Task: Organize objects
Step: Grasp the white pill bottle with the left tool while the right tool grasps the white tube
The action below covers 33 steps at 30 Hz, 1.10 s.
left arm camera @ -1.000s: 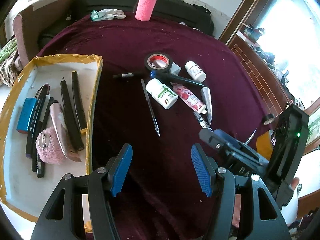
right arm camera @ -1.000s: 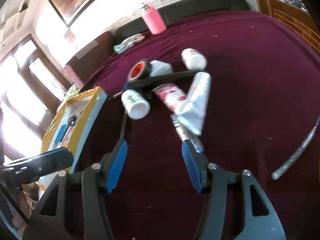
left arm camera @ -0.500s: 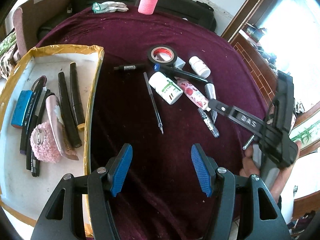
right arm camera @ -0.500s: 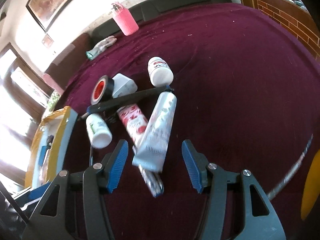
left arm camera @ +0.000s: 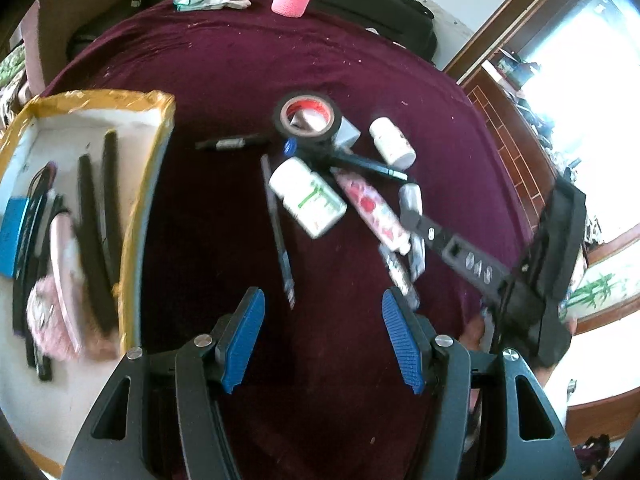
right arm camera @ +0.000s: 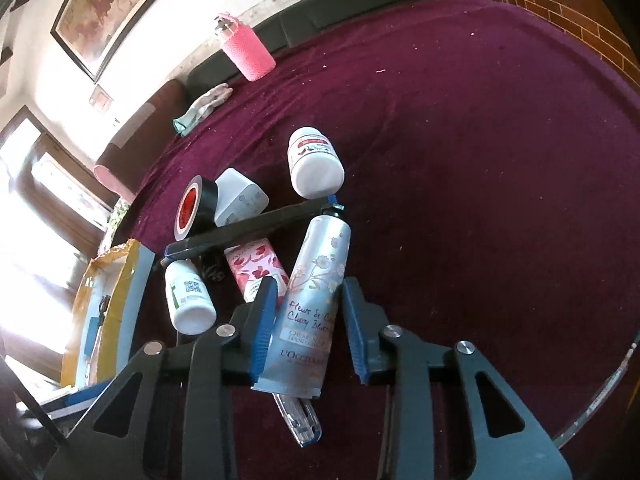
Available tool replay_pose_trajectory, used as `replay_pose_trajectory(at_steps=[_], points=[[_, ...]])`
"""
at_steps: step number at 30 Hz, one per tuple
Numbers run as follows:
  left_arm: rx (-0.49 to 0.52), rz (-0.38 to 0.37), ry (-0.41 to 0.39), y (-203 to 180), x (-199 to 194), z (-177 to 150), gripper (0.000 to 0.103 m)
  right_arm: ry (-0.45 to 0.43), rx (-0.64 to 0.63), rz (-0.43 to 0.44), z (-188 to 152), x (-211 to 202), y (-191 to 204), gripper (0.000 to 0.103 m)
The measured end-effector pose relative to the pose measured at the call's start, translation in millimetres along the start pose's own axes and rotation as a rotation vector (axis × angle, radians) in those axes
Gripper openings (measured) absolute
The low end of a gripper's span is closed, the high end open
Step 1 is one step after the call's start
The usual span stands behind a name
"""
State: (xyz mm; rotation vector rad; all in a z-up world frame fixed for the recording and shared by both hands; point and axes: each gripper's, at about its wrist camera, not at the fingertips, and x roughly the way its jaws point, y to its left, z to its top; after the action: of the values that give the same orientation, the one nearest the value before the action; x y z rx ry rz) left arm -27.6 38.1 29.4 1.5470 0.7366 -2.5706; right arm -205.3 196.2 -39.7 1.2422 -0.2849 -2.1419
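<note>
Since half a second ago the right gripper (right arm camera: 306, 320) has dropped onto the silver hand-cream tube (right arm camera: 316, 292), narrowing around its crimped end, the left pad touching, not yet clamped, probably to carry it to the tray (left arm camera: 160, 120) at frame left. Lower centre, the left gripper (left arm camera: 322, 340) hovers wide and empty over the desk (left arm camera: 224, 60).

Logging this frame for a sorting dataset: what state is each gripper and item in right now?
right gripper: jaws around the tube, not yet shut
silver hand cream tube: lying flat, between the right jaws
left gripper: open, empty
tape roll: propped on a white block
green-label bottle: on its side, capped
red-label bottle: on its side, capped
tray: holding pens and combs
</note>
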Motion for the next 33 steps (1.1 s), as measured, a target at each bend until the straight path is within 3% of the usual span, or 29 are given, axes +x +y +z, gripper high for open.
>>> replay_pose_trajectory(at_steps=[6,15,17,18,19,22,25,29,33], points=[[-0.052,0.022,0.013,-4.7,24.4,31.8,0.055,-0.036,-0.056,-0.020,-3.0,-6.6,8.7,0.017],[-0.158,0.034,0.068,1.4,60.2,52.1,0.055,-0.035,-0.061,-0.017,-1.7,-4.6,8.7,0.017],[-0.155,0.063,0.074,2.0,65.9,53.5,0.050,-0.034,-0.058,-0.014,-1.0,-4.2,7.8,0.017],[-0.160,0.078,0.078,3.8,68.2,53.6,0.040,-0.033,-0.054,-0.012,-0.8,-4.3,7.0,0.017],[-0.159,0.078,0.068,5.4,67.8,53.1,0.040,-0.033,-0.053,-0.010,-1.1,-4.6,6.7,0.017],[-0.132,0.092,0.065,7.0,66.1,46.3,0.032,-0.034,-0.051,-0.009,-2.1,-5.4,6.2,0.018],[-0.074,0.117,0.074,6.5,56.0,32.3,0.031,-0.033,-0.048,-0.008,-1.5,-5.7,6.5,0.018],[-0.008,0.054,0.135,4.0,33.5,-8.1,0.031,-0.022,-0.038,-0.001,-1.4,-3.3,5.8,0.022],[0.056,0.087,0.137,-0.5,20.5,-37.3,0.031,-0.011,-0.045,-0.013,-1.5,0.5,7.3,0.022]])
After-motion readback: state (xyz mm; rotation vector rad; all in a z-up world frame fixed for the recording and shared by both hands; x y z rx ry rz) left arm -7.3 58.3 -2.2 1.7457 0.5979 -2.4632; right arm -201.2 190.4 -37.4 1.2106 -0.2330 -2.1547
